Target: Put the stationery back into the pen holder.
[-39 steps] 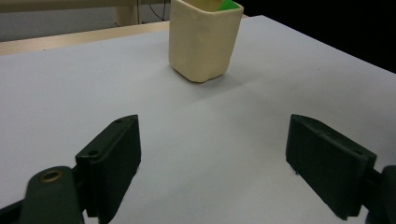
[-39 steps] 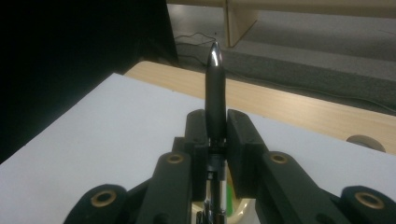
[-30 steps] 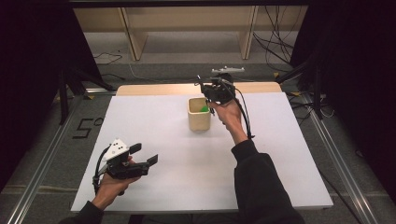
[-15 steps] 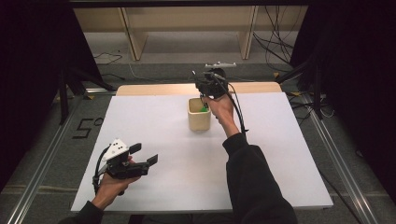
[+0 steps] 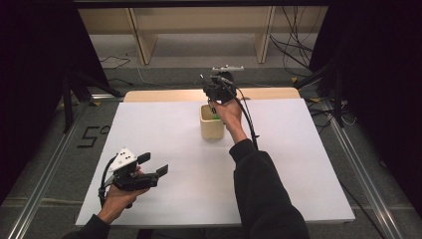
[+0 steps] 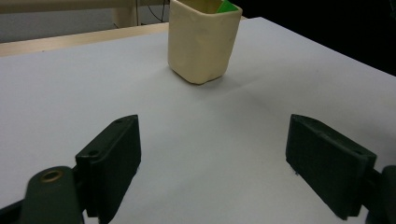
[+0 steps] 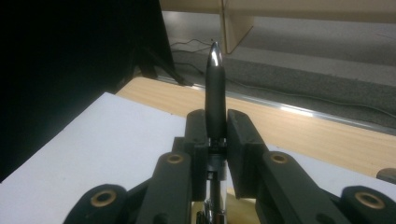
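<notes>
Quick count: one cream cup (image 5: 211, 124), one black pen (image 7: 215, 88), one green thing (image 5: 215, 117) poking out of the cup, two grippers, one white table (image 5: 164, 124).

The right gripper (image 7: 215, 126) has its jaws clamped on the pen, which sticks straight out past the jaw tips, its shiny pointed end farthest from them; the rest of the barrel runs back between the jaws. From above, that gripper sits right over the cup's far rim.

The left gripper (image 6: 212, 158) has its jaws spread wide with nothing but bare table between them. The cup stands well ahead of those jaws, roughly centred on the gap, with the green thing just peeking over its far edge. Can't tell what the green thing actually is.
</notes>
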Tool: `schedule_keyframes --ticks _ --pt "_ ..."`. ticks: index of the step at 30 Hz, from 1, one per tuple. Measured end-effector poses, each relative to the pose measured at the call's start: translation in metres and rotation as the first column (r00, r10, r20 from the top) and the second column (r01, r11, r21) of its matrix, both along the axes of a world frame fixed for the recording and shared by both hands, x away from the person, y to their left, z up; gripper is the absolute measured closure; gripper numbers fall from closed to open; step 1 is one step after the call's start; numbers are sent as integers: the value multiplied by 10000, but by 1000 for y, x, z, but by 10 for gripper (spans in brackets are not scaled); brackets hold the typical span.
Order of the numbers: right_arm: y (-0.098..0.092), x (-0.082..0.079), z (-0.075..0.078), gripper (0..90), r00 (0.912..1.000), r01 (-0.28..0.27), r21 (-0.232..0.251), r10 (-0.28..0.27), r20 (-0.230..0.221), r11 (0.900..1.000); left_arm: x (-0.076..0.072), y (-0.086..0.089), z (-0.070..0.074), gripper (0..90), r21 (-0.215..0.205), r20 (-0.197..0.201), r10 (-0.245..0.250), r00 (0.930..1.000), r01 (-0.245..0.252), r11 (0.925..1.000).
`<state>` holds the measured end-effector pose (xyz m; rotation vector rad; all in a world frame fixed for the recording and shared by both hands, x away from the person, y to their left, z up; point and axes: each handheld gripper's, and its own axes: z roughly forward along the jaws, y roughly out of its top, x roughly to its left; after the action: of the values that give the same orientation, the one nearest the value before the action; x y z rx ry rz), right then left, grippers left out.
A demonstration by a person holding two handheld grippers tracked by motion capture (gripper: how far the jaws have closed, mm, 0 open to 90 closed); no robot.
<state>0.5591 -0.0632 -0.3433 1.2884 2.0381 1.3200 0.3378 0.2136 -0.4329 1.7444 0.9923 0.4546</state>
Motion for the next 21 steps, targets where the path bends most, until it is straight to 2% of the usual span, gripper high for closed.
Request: schedule_keyframes --ticks 19,21 --pt "11 7 -15 797 9999 124 -214 -126 -68 9997 0 1 1 176 -19 32 -5 10000 5 10000" --pt "12 7 -17 797 9999 135 -199 -137 -68 9997 0 0 0 176 -124 39 46 10000 -46 9999"
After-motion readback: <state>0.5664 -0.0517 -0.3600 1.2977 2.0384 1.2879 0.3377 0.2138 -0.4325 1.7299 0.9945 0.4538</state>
